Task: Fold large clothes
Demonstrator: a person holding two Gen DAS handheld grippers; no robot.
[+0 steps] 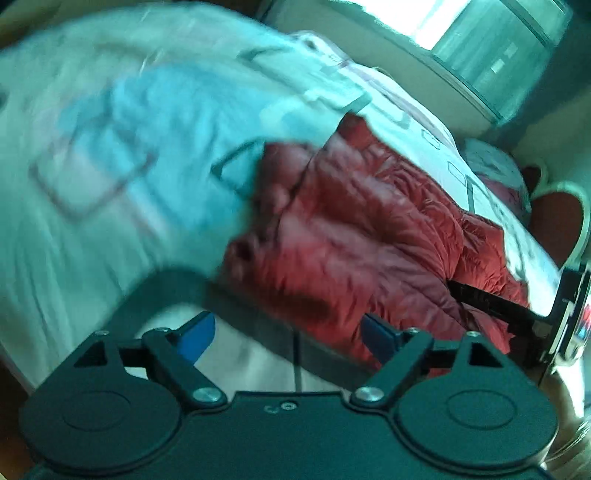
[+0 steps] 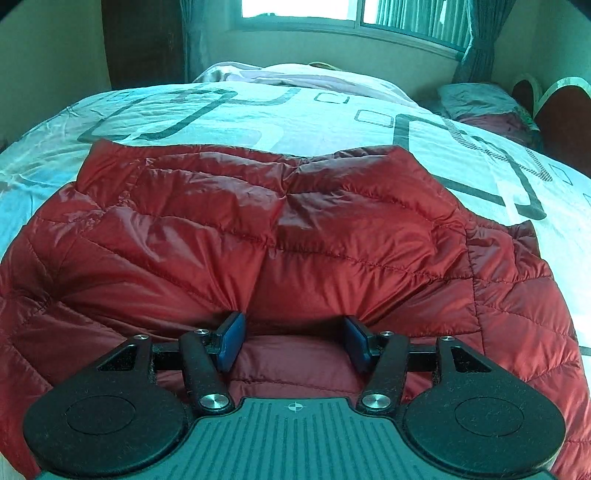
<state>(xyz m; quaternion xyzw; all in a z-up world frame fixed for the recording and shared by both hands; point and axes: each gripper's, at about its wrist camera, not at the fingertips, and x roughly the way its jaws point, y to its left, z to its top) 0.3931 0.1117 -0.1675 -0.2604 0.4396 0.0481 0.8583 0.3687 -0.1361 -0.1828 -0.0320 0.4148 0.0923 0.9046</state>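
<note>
A red quilted puffer jacket (image 2: 288, 229) lies spread on the bed. My right gripper (image 2: 293, 341) is open, its blue pads on either side of a fold of the jacket at its near edge, low over the fabric. In the left wrist view, which is blurred by motion, the jacket (image 1: 362, 236) lies ahead and to the right. My left gripper (image 1: 288, 334) is open and empty above the bedspread, just short of the jacket's edge. The right gripper's black body (image 1: 554, 314) shows at the right edge, by the jacket.
The bed has a white bedspread (image 2: 258, 110) printed with grey rectangles. A pillow (image 2: 480, 99) and a dark red heart-shaped headboard (image 2: 554, 110) are at the right. A window (image 2: 332, 11) with curtains is behind the bed.
</note>
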